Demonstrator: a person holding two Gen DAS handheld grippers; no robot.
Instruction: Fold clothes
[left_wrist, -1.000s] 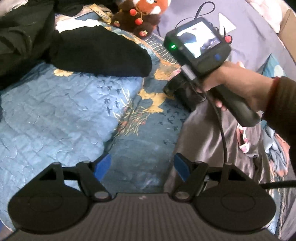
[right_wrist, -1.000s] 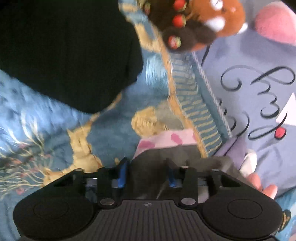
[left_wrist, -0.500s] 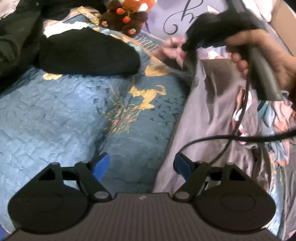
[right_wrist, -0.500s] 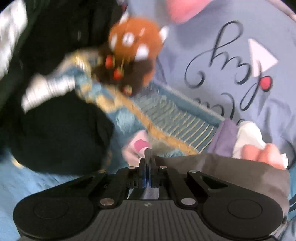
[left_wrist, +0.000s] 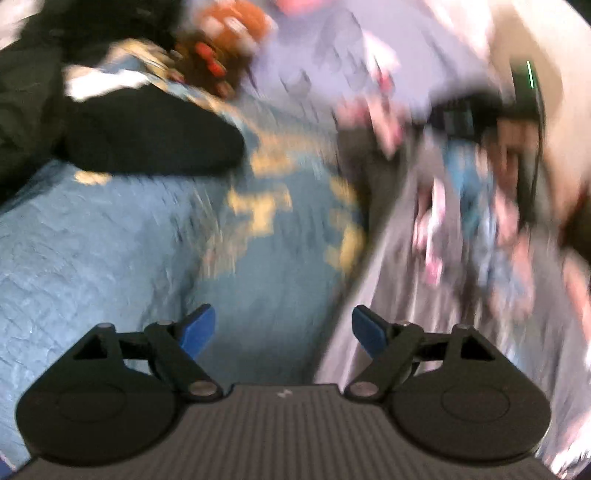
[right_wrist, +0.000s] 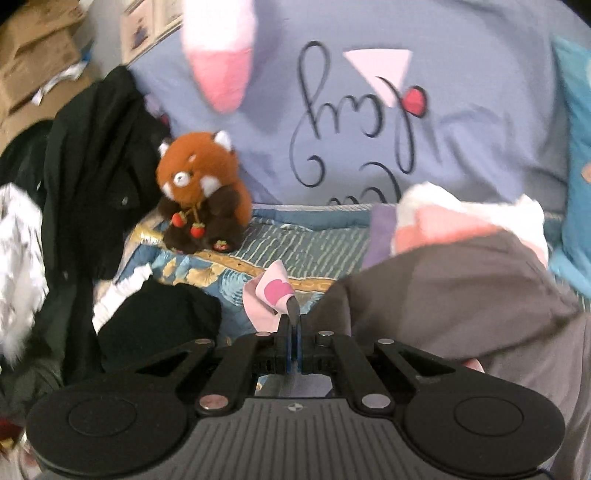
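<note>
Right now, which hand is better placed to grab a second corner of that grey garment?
Probably left: the left gripper is open and empty beside the grey garment; the right gripper is already shut on its edge.

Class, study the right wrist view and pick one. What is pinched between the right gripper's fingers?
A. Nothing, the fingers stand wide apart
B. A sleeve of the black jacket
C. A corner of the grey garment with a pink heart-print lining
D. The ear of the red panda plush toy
C: the right gripper is shut on a corner of the grey garment, its pink heart-print lining poking out above the fingers, while the plush toy sits apart behind.
</note>
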